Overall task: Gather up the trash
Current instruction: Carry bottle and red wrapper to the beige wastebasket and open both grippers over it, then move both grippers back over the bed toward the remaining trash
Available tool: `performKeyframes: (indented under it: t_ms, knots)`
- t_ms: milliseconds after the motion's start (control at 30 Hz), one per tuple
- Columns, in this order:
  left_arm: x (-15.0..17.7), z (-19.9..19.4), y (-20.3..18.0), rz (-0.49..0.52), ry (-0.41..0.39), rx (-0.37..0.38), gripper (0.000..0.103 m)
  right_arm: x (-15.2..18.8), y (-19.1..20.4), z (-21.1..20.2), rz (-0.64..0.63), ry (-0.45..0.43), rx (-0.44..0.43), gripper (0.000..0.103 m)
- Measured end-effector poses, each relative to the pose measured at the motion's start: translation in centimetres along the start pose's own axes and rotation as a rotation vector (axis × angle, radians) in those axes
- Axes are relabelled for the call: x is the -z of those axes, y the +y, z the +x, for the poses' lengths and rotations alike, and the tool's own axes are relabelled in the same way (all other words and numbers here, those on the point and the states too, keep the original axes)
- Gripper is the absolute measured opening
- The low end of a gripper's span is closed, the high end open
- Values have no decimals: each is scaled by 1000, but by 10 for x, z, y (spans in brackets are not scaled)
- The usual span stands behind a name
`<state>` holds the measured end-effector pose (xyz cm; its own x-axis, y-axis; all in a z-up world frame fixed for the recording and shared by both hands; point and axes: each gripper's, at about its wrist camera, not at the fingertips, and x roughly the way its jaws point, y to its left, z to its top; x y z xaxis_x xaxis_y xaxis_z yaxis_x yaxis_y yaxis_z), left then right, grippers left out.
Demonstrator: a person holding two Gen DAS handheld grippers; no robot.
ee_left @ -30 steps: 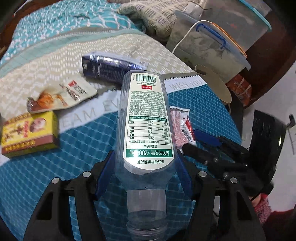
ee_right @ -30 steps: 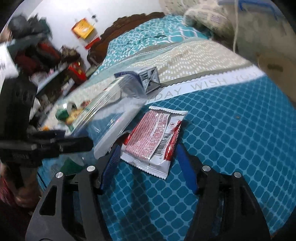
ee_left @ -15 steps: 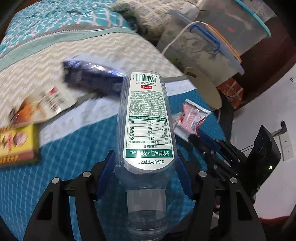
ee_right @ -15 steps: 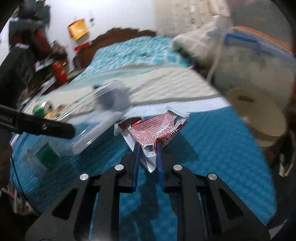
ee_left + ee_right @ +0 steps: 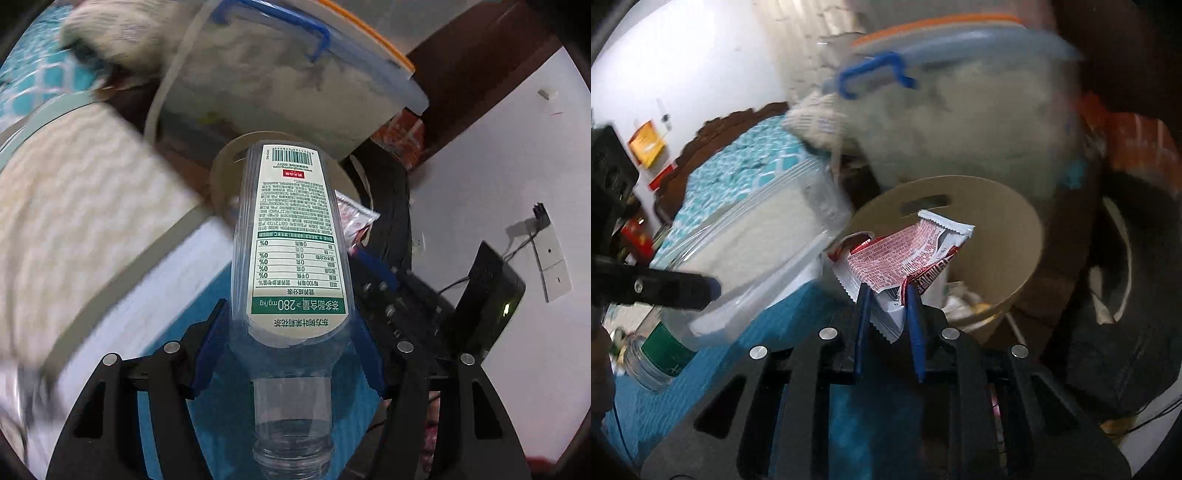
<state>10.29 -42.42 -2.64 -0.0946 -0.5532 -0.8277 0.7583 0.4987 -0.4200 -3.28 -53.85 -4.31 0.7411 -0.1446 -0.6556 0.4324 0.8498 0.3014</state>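
Left gripper [image 5: 290, 354]: jaws opening around the clear, empty plastic bottle [image 5: 290, 254], still between them.
Right gripper [image 5: 888, 295]: jaws loosening on the red-and-white foil wrapper [image 5: 908, 254].
Change: both swung off the bed to the tan round bin [image 5: 1008, 236], so drop-off's probably next.

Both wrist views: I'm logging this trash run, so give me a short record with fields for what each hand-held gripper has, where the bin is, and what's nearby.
left hand-held gripper: jaws opening, empty clear bottle between them
right hand-held gripper: jaws opening, red and white wrapper between the fingers
bin: tan round bin beside the bed, just ahead of both
nearby: lidded storage box behind the bin
bed: teal cover
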Motion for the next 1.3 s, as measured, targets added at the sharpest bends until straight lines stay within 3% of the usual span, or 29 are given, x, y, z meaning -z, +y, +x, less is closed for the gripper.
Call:
performKeyframes:
  t_ms: [67, 100, 167, 300, 533, 700, 900, 1067, 1300]
  knots:
    - [-21, 15, -3, -15, -2, -36, 75, -2, -15, 13, 78, 63, -40, 34]
    - [-29, 19, -5, -17, -10, -53, 75, -1, -21, 11, 105, 53, -43, 35]
    - [-33, 14, -5, -21, -33, -64, 76, 3, -23, 1, 103, 4, -12, 58]
    - [-8, -14, -2, 2, -88, -61, 75, 18, -19, -22, 118, -59, -5, 62]
    - [81, -76, 28, -2, -182, -77, 75, 38, 28, -49, 75, -122, -86, 62]
    - [150, -125, 68, -83, -261, -125, 75, 36, 55, -54, 32, -106, -109, 62]
    - [226, -191, 128, -308, -405, -144, 75, 44, 86, -59, 28, -73, -190, 62]
    - [295, -244, 175, -499, -512, -183, 75, 58, 132, -43, -34, 12, -268, 62]
    - [371, -291, 215, -652, -591, -268, 75, 84, 209, -18, -132, 151, -393, 62]
